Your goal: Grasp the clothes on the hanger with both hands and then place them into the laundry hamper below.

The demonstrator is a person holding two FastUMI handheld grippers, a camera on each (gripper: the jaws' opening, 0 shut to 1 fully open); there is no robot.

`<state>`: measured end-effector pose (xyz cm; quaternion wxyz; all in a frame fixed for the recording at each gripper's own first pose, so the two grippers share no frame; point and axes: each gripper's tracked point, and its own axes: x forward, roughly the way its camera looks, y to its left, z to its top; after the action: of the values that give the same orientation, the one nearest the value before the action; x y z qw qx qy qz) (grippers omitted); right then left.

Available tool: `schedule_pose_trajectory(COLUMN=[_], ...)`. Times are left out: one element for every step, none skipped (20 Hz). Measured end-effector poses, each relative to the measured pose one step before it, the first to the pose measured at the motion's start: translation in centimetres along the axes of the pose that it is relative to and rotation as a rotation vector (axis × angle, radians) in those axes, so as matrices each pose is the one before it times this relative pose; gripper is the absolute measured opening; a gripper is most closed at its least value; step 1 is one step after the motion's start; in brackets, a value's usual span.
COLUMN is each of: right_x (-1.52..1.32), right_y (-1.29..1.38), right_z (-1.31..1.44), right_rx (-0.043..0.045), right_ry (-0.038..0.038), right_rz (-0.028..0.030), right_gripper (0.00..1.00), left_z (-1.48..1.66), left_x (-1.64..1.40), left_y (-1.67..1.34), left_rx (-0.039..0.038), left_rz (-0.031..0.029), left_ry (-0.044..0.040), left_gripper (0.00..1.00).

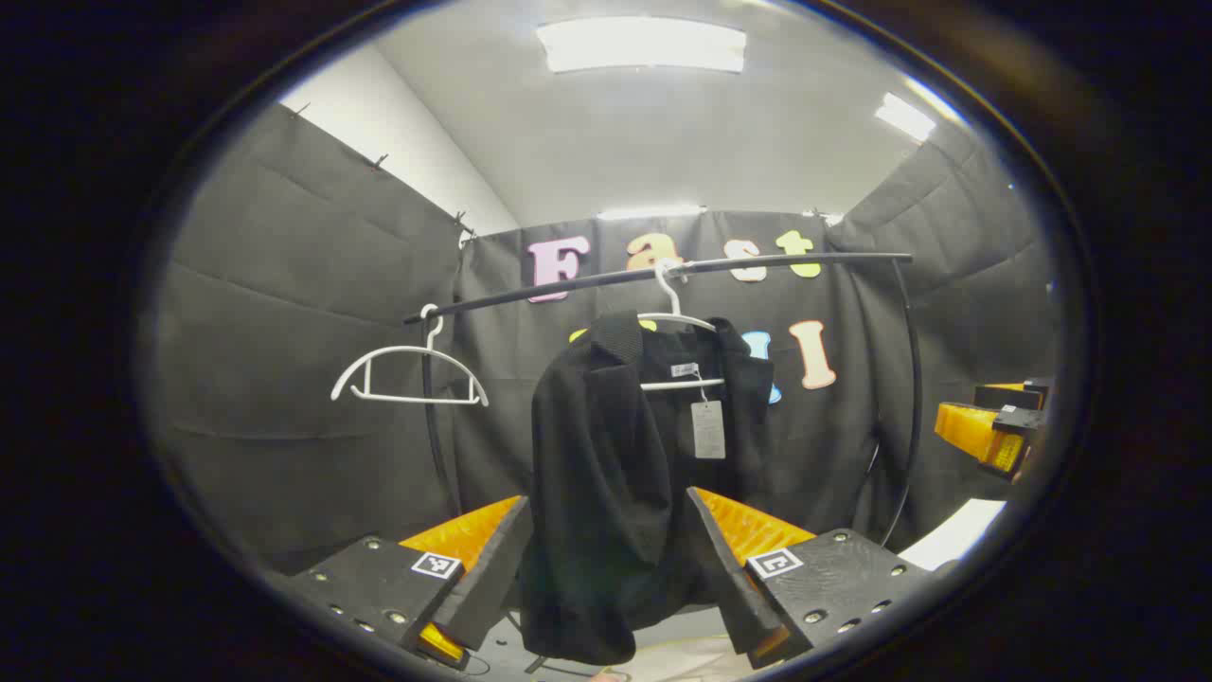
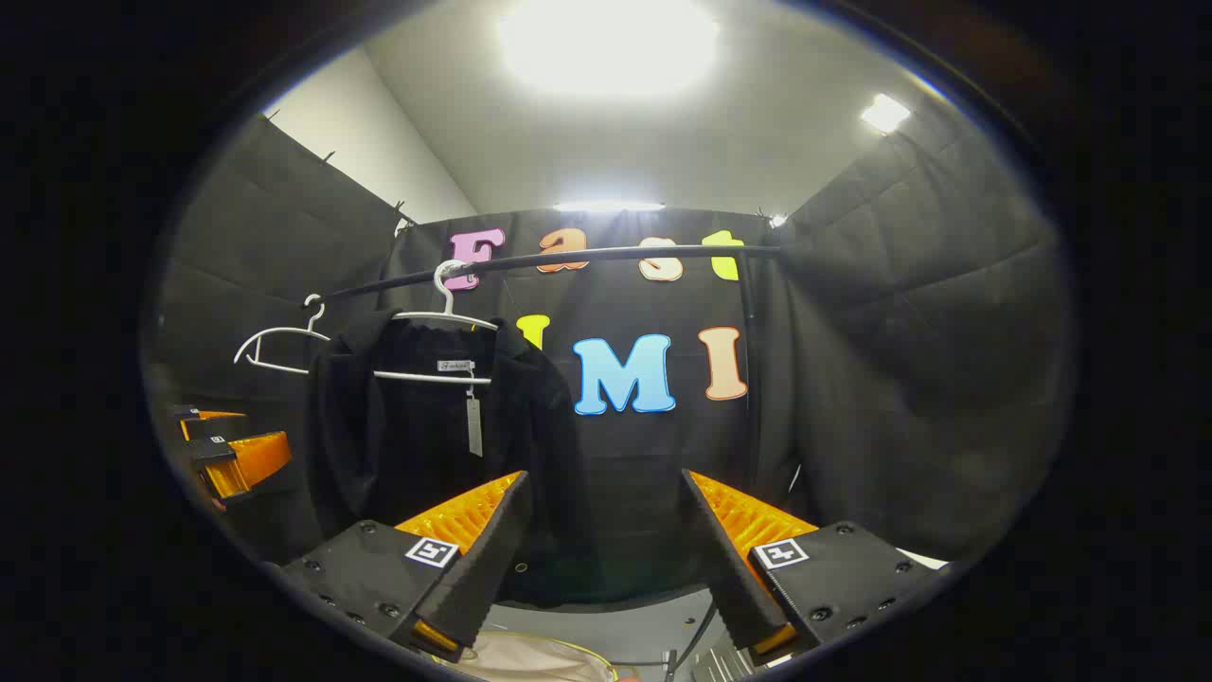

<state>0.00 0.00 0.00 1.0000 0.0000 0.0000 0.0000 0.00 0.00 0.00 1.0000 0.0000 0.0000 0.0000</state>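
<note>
A black jacket (image 1: 606, 455) with a paper tag hangs on a white hanger (image 1: 677, 322) from a dark rail (image 1: 663, 273). My left gripper (image 1: 606, 530) stands open in front of it, fingers apart on either side of the jacket's lower half, a short way off. In the right gripper view the same jacket (image 2: 417, 426) hangs left of centre on its hanger (image 2: 445, 317). My right gripper (image 2: 606, 516) is open too, aimed at the jacket's right edge and the cloth wall. A pale rim of the hamper (image 2: 530, 658) shows at the bottom.
An empty white hanger (image 1: 407, 374) hangs at the rail's left end. The rail's curved stand (image 1: 914, 398) drops on the right. The other gripper (image 1: 989, 431) shows at the right edge of the left gripper view, and the other gripper (image 2: 232, 455) at the left of the right one.
</note>
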Motion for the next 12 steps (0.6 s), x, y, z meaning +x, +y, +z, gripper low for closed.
schedule_pose_trajectory(right_x=[0.006, -0.028, -0.104, -0.06, -0.091, -0.016, 0.026, 0.057, 0.009, 0.059, 0.014, 0.005], right_y=[-0.153, -0.161, -0.104, -0.113, -0.12, -0.056, -0.052, -0.005, -0.024, -0.052, 0.013, 0.027], right_z=[-0.014, 0.078, 0.063, 0.12, 0.037, 0.01, -0.06, -0.113, -0.057, -0.079, -0.096, -0.044], right_rx=[-0.00041, -0.00016, -0.00032, 0.00007, 0.00094, 0.00107, 0.00163, 0.0008, 0.00023, 0.00033, 0.00122, 0.00138], right_ry=[-0.00025, -0.00113, -0.00211, -0.00261, -0.00029, 0.00116, 0.00359, 0.00345, 0.00205, 0.00204, 0.00276, 0.00228], right_rz=[-0.00302, -0.00265, -0.00288, -0.00195, -0.00264, -0.0028, -0.00271, -0.00199, -0.00216, -0.00302, -0.00116, -0.00096], right_gripper=[0.98, 0.98, 0.97, 0.98, 0.98, 0.98, 0.98, 0.98, 0.98, 0.97, 0.97, 0.98], left_z=[0.166, 0.114, 0.094, 0.103, 0.161, 0.055, 0.142, 0.009, -0.016, -0.235, -0.192, -0.156], left_x=[-0.071, -0.079, -0.022, -0.098, 0.069, 0.061, 0.148, 0.18, 0.134, 0.011, 0.059, -0.048], left_y=[-0.036, 0.033, -0.036, 0.076, 0.03, 0.062, -0.007, -0.047, 0.06, -0.02, -0.059, -0.006], left_rx=[0.00269, 0.00245, 0.00177, 0.00143, 0.0004, 0.00054, 0.00084, 0.00081, 0.00117, 0.00004, -0.00145, -0.00179], left_rz=[0.00059, 0.00024, -0.00114, 0.00033, -0.00028, 0.00083, 0.00013, -0.00082, 0.00034, -0.00092, -0.00122, -0.00038], left_ry=[-0.00219, -0.00233, -0.00142, -0.00327, -0.00207, -0.00207, -0.00137, -0.00161, 0.00039, 0.00442, 0.00541, 0.00605], left_gripper=[0.93, 0.93, 0.92, 0.93, 0.93, 0.93, 0.93, 0.93, 0.93, 0.93, 0.93, 0.93])
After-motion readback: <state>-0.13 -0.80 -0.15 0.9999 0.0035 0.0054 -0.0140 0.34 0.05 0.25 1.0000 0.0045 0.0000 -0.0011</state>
